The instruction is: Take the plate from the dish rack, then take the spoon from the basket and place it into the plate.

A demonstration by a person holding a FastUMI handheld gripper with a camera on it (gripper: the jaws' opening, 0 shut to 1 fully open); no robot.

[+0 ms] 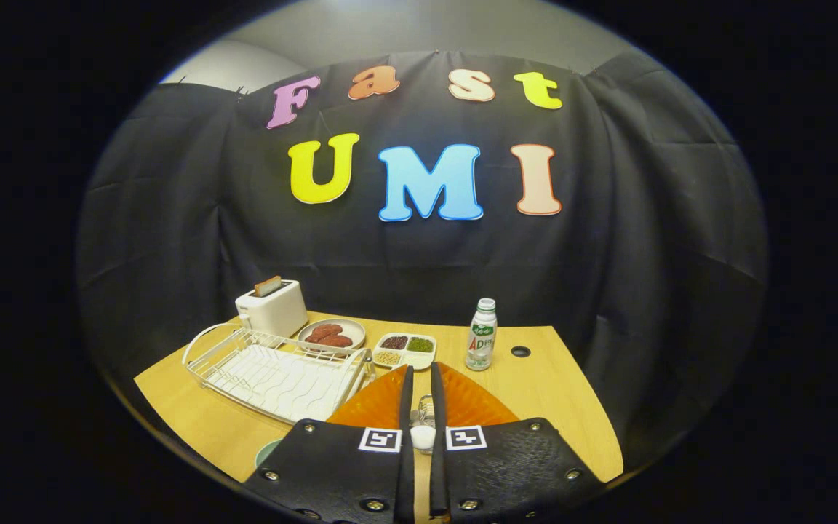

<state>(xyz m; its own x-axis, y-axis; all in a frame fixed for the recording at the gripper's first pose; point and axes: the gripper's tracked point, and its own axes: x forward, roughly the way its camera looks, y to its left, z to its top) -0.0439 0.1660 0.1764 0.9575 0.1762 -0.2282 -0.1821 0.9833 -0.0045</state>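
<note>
Plate (463,404) lies flat on the counter (557,407) beside the empty dish rack (273,371), ready to receive; fingers (437,393) nearly closed above it, apparently pinching a spoon (423,422), though grip unclear.

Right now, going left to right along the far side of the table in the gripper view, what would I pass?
Toaster → plate of sausages → four-compartment dish of beans → bottle → round hole in the tabletop. The fingers stand nearly closed around a spoon over the orange plate.

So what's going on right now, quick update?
Claw nearly shut over a small white-ended item, likely the spoon. Orange plate out on the table, directly beneath. Dish rack empty. Nothing in the way.
</note>
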